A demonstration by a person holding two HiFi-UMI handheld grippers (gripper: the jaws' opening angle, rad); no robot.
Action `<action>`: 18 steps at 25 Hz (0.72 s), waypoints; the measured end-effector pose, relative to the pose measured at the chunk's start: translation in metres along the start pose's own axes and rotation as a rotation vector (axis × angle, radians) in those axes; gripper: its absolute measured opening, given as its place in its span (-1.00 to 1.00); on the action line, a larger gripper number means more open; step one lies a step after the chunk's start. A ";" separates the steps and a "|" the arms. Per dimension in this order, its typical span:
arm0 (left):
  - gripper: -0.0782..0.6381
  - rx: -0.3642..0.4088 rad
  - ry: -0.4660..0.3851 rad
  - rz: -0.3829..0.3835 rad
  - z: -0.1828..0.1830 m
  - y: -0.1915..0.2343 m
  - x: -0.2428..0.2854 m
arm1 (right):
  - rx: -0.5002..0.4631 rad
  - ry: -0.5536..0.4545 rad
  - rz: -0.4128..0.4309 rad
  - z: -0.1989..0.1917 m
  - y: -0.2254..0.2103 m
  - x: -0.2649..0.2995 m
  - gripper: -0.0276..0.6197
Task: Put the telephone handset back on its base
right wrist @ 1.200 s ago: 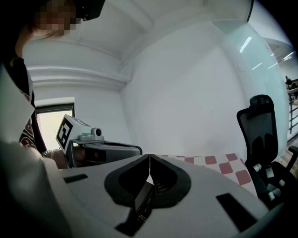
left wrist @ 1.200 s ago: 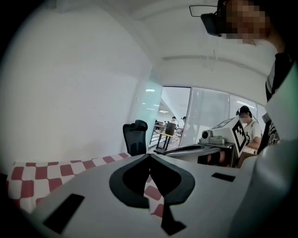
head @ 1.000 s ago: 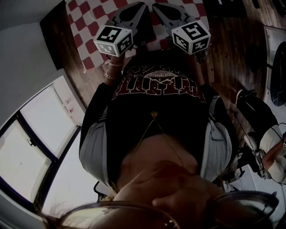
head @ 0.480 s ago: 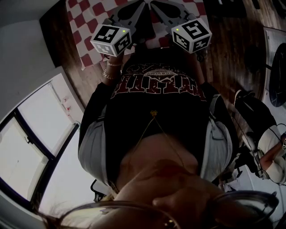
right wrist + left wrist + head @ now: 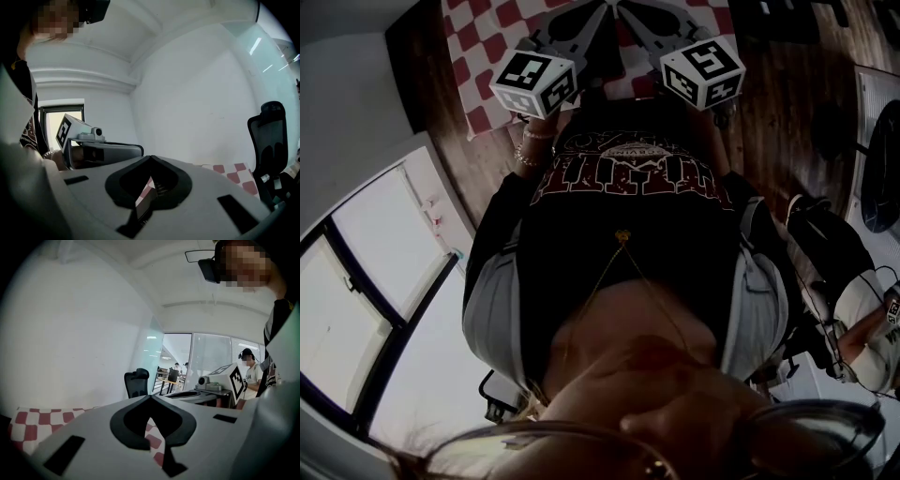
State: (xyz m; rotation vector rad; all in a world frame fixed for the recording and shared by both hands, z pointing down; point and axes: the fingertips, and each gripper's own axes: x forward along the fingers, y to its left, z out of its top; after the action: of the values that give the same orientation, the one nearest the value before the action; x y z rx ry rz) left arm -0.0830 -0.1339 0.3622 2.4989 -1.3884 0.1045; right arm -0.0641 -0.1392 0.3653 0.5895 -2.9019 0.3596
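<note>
Neither the telephone handset nor its base shows in any view. In the head view both grippers are held out in front of the person's chest, over a red-and-white checked cloth point(image 5: 483, 52). My left gripper point(image 5: 592, 7) has its marker cube point(image 5: 534, 82) toward the body; its jaws are shut with nothing between them, tips touching point(image 5: 150, 397). My right gripper point(image 5: 628, 7) sits close beside it, cube point(image 5: 701, 73) toward the body, and its tips point(image 5: 151, 158) also meet with nothing held. Each gripper sees the other alongside: the right gripper point(image 5: 225, 380), the left gripper point(image 5: 93, 150).
The checked cloth point(image 5: 28, 425) point(image 5: 234, 173) lies on a dark wooden table point(image 5: 787, 84). A black office chair point(image 5: 269, 140) point(image 5: 136, 383) stands beyond it by a white wall. Another person point(image 5: 251, 373) sits further back, and a seated person's legs point(image 5: 853, 291) are at the right.
Both grippers have edged slightly forward toward the top of the head view, staying side by side and shut. Nothing was picked up or released.
</note>
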 end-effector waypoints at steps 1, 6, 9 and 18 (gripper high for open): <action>-0.75 -0.007 -0.001 0.002 -0.001 0.000 -0.001 | -0.001 0.000 0.004 0.000 0.001 0.000 -0.85; -0.75 -0.034 -0.001 0.023 -0.004 0.006 -0.009 | -0.010 0.009 0.028 0.000 0.008 0.007 -0.85; -0.75 -0.042 -0.006 0.035 -0.005 0.010 -0.014 | -0.016 0.017 0.042 -0.001 0.012 0.011 -0.85; -0.75 -0.065 -0.014 0.052 -0.010 0.013 -0.019 | -0.026 0.039 0.071 -0.006 0.018 0.015 -0.85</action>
State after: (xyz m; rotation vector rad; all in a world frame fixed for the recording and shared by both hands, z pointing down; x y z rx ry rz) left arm -0.1039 -0.1219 0.3703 2.4163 -1.4391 0.0517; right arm -0.0843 -0.1271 0.3701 0.4709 -2.8912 0.3383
